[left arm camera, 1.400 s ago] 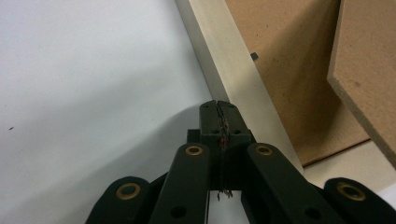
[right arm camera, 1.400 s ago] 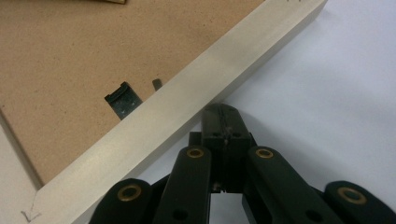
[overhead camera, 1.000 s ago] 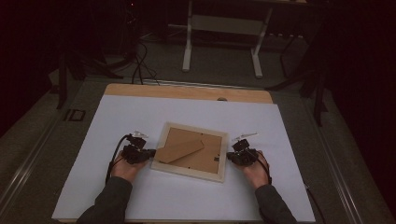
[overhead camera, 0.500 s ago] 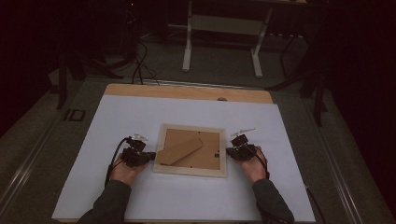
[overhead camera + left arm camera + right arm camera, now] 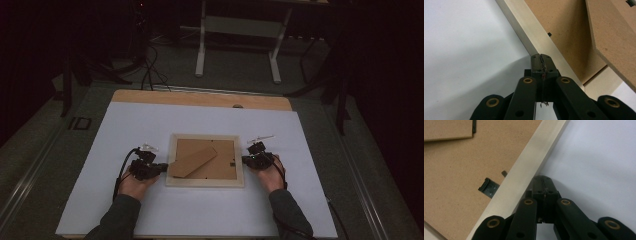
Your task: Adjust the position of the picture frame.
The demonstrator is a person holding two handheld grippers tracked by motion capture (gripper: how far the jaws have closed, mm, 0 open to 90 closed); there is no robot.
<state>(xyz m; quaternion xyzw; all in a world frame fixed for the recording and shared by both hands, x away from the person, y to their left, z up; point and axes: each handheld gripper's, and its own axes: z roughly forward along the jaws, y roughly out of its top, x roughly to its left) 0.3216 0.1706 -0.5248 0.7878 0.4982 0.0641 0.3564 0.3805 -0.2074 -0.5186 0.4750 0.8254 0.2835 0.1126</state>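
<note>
On the white table (image 5: 150,130), mid-frame, both closed, empty grippers, left gripper (image 5: 159,167) and right gripper (image 5: 246,160), press opposite edges of the face-down picture frame (image 5: 205,181), likely to square it.

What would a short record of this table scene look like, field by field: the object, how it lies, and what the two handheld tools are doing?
object: picture frame, pale wood
lying: face down, brown backing board up
stand: fold-out easel leg on the back
surface: white table top
left gripper: jaws shut, tips against the frame's left edge
right gripper: jaws shut, tips against the frame's right edge
clip: small dark turn clip on the backing near the right edge
held: nothing between either pair of jaws
</note>
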